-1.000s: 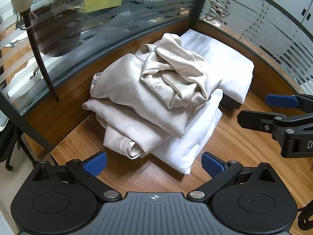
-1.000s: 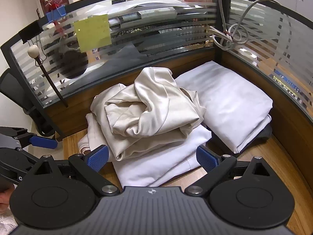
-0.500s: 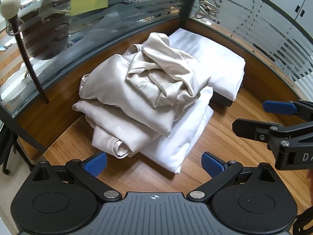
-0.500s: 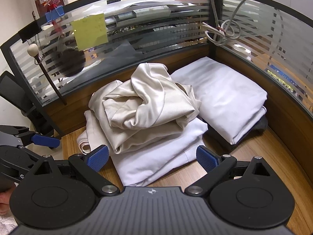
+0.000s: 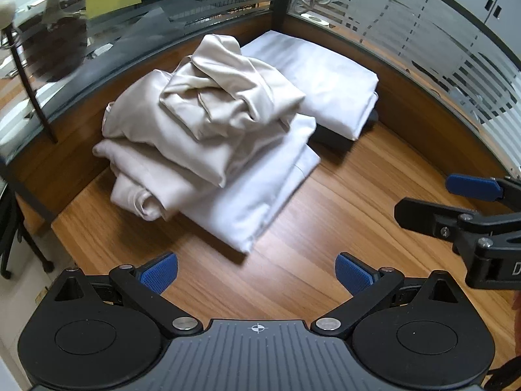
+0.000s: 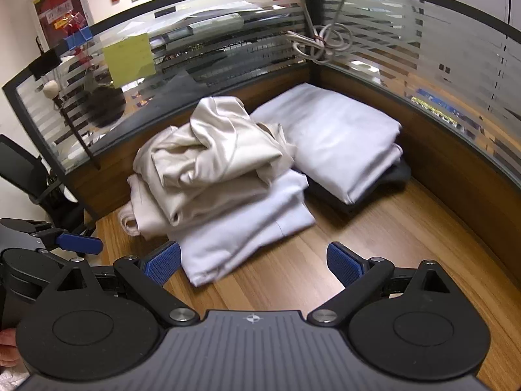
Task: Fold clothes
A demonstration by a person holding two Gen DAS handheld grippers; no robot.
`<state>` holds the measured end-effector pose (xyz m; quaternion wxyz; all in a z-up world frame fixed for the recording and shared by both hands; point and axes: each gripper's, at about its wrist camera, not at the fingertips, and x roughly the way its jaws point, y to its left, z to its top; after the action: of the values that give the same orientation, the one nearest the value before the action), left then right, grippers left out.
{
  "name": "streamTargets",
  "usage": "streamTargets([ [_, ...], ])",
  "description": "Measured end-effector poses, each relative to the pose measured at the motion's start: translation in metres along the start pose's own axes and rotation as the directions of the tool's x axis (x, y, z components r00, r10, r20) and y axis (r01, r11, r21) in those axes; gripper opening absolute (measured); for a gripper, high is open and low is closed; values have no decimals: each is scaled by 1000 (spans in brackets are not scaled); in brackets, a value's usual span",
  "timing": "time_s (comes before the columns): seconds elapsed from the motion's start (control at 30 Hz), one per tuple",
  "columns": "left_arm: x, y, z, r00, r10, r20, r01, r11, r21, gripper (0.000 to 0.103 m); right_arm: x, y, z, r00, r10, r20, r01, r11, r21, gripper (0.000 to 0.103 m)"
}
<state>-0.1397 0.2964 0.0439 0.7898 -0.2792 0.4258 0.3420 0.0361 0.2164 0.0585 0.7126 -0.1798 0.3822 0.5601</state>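
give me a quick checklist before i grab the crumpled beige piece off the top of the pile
1. Left gripper open and empty: ok.
2. Right gripper open and empty: ok.
3. Crumpled beige garment on top of the pile, nothing covering it: ok.
4. Bare desk in front for spreading it out: ok.
5. Folded white stack in the corner apart from the beige garment: not ok, they touch.
6. Beige garment separate from the beige layers below: cannot tell.

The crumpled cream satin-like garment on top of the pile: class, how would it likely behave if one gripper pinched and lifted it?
The crumpled cream satin-like garment would probably hang limp, since it lies in soft, loose folds. Its sheen suggests slippery cloth, so it may slide between the pads. It looks light, yet it might drag the beige folded garment beneath it.
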Motion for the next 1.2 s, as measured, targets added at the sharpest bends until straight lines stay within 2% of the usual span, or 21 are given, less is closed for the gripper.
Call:
streamTargets([
  [0.4, -37, -67, -79, 998, 62, 19, -61, 996, -70, 103, -73, -32, -72, 998, 56, -6, -56, 997, -54, 98],
  [0.67, -56, -101, -126, 997, 80, 9, -79, 993, -85, 103, -111, -59, -119, 999, 48, -14, -49, 997, -67, 98],
  [0.93, -65, -119, -150, 994, 109, 25, -107, 991, -82, 103, -131, -68, -149, 999, 51, -9, -51, 994, -93, 98],
  [1.2, -69, -119, -165, 991, 134, 20, -131, 986, -106, 103, -133, -65, -168, 998, 64, -21, -66, 989, -135, 98],
])
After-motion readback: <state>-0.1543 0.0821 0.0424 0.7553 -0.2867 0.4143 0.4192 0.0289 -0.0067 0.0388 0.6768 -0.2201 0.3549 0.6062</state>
